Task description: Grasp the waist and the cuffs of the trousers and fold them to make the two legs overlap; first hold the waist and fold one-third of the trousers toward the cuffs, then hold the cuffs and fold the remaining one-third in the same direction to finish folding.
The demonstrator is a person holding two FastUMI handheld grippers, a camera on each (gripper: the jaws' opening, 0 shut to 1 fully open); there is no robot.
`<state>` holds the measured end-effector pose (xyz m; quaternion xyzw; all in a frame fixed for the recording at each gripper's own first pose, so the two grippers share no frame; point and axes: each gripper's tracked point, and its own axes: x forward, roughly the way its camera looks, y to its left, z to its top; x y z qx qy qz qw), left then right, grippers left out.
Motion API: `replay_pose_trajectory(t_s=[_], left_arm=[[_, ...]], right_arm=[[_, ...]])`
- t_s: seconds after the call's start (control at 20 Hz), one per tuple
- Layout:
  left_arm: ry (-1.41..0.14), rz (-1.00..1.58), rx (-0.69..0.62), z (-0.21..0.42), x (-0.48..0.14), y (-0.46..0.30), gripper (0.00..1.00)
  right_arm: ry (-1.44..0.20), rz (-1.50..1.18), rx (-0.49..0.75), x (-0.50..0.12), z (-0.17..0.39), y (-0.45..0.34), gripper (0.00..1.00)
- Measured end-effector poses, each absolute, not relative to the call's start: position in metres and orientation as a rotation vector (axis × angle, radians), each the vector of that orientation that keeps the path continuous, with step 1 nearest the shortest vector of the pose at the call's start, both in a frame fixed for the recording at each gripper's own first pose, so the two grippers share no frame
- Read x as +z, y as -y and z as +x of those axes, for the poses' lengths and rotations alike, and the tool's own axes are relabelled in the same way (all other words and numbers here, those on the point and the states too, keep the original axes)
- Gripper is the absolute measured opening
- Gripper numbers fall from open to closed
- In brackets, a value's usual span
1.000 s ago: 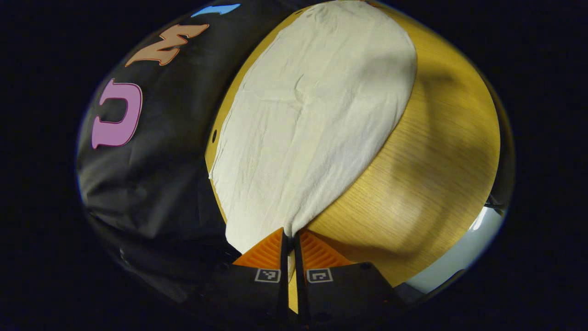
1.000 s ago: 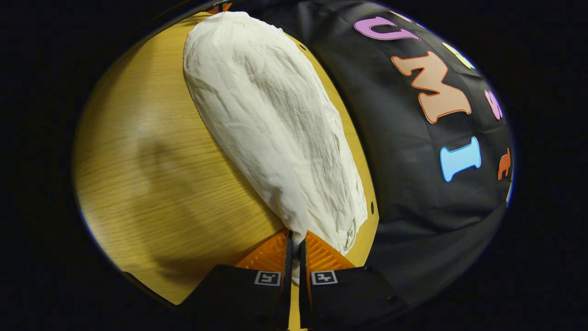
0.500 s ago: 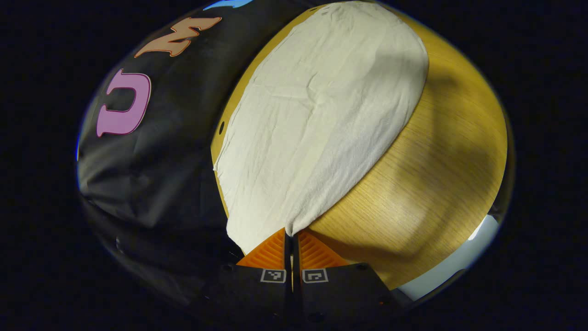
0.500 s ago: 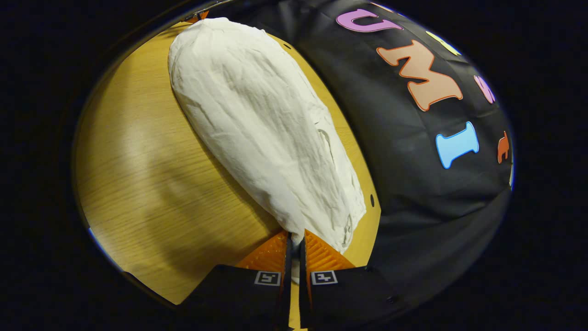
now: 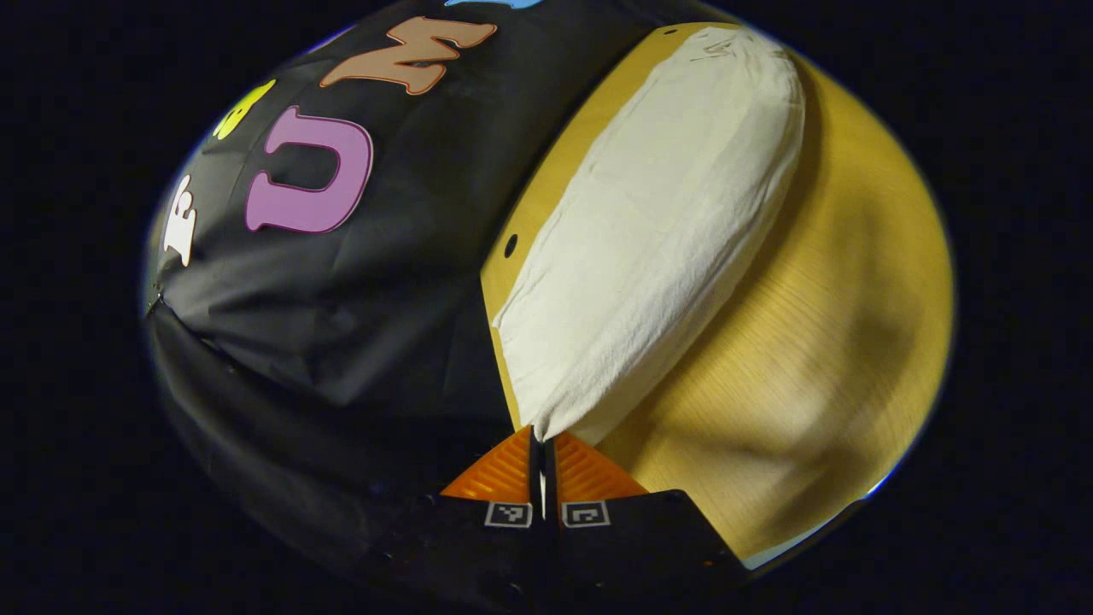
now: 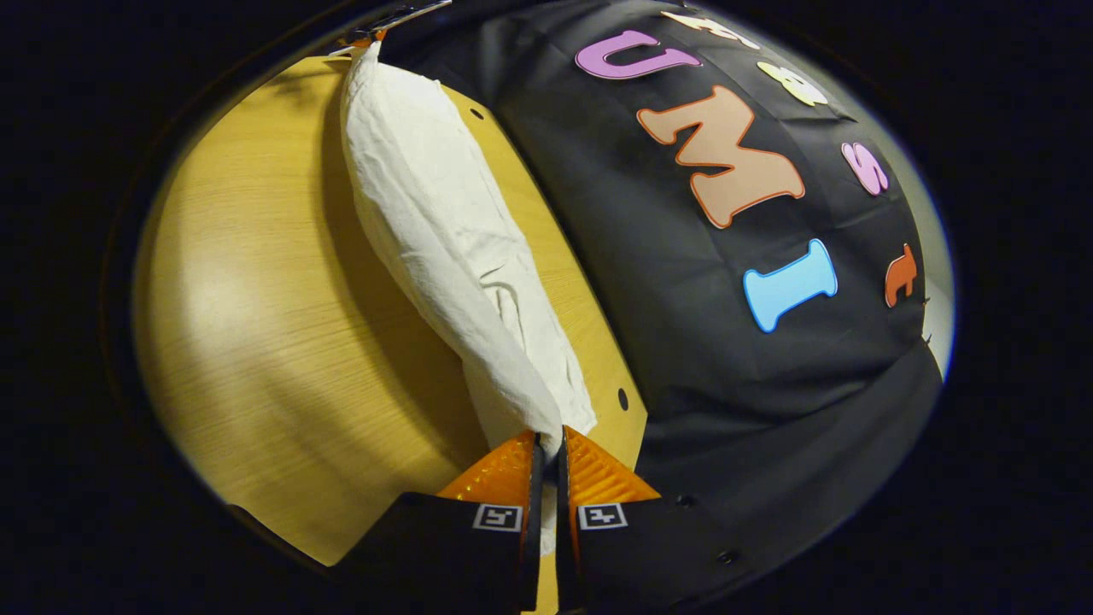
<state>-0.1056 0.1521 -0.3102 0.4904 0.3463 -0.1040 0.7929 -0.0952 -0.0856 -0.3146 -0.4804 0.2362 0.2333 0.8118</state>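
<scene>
Trousers (image 5: 657, 231) hang stretched between the two ends, a pale band running from the bottom centre of the left gripper view up to its upper right, over the wooden tabletop (image 5: 820, 342). The left hand-held gripper (image 5: 540, 444) is clamped on one end of the cloth, both fingers pressed together with a corner pinched between them. In the right gripper view the right hand-held gripper (image 6: 548, 444) is likewise closed on the other end, the trousers (image 6: 435, 231) rising from it toward the upper left of the frame, where the other gripper seems to show at the far tip.

Judging by the narrow, lifted band, this looks like the leg-over-leg fold. To do it well, keep both ends level and taut, lay the raised edge squarely onto the lower one, and only release once the edges line up near the tabletop's (image 6: 256, 325) far side.
</scene>
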Motion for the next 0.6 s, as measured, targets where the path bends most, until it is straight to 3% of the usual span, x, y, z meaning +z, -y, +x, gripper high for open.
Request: replay_pose_trajectory(t_s=[0.4,0.6], left_arm=[[-0.636,1.089,-0.131,-0.037,-0.261,-0.137,0.0],[-0.618,1.04,-0.145,-0.001,-0.271,-0.13,0.0]], right_arm=[[-0.395,-0.973,0.458,-0.289,-0.031,0.084,0.1],[-0.415,-0.938,0.405,-0.289,0.004,0.076,0.1]])
